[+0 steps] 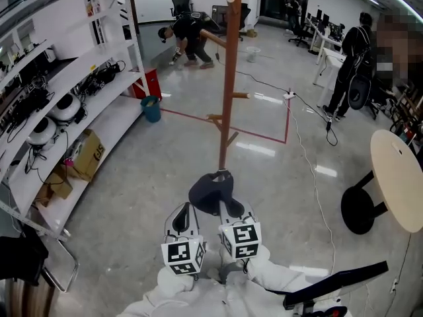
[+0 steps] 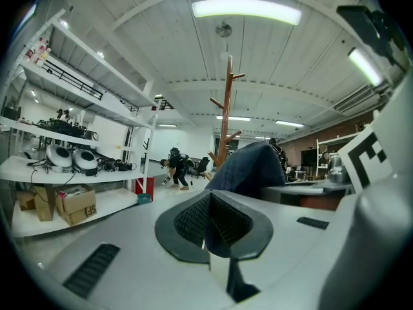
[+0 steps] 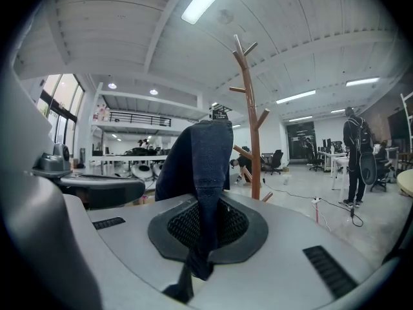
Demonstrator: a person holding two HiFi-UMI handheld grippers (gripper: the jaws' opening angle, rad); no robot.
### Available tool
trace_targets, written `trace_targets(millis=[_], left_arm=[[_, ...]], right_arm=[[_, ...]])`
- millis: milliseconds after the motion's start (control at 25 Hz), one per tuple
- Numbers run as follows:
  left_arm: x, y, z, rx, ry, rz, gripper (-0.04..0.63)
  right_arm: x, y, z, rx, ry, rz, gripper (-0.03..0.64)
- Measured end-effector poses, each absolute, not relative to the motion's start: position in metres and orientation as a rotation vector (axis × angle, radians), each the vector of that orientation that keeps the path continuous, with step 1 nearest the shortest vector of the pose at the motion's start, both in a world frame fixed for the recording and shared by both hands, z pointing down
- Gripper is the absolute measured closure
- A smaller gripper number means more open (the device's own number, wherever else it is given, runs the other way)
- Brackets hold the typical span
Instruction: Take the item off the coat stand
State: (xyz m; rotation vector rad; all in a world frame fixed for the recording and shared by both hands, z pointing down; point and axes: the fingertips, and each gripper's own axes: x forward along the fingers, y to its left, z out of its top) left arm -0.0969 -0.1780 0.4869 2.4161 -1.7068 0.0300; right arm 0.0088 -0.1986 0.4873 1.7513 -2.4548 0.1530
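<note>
The left gripper [image 2: 213,219] is seen with its jaws closed on a fold of the dark blue fabric item [image 2: 249,166]; the cloth is pinched in the cleft between the pads and rises beyond them. The right gripper [image 3: 205,230] is likewise clamped narrow on the same item [image 3: 201,157], a seamed strip of which is drawn down between its jaws. In the head view the left gripper [image 1: 186,211] and the right gripper [image 1: 232,210] are held side by side, close together, with the item [image 1: 210,191] bunched between their tips. The item is held clear of the coat stand [image 1: 229,78], in front of its foot and not touching it; no peg is touched. A white shelf rack [image 1: 73,114] is seen at the left; a round table [image 1: 398,177] at the right.
</note>
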Motion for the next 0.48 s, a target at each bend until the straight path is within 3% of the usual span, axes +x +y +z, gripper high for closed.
trace_targets(millis=[480], left_arm=[[-0.09,-0.165,0.485,2.393,-1.732,0.02,0.595]], right_arm=[[0.016,-0.185,0.488,1.732,-2.463,0.169,0.6]])
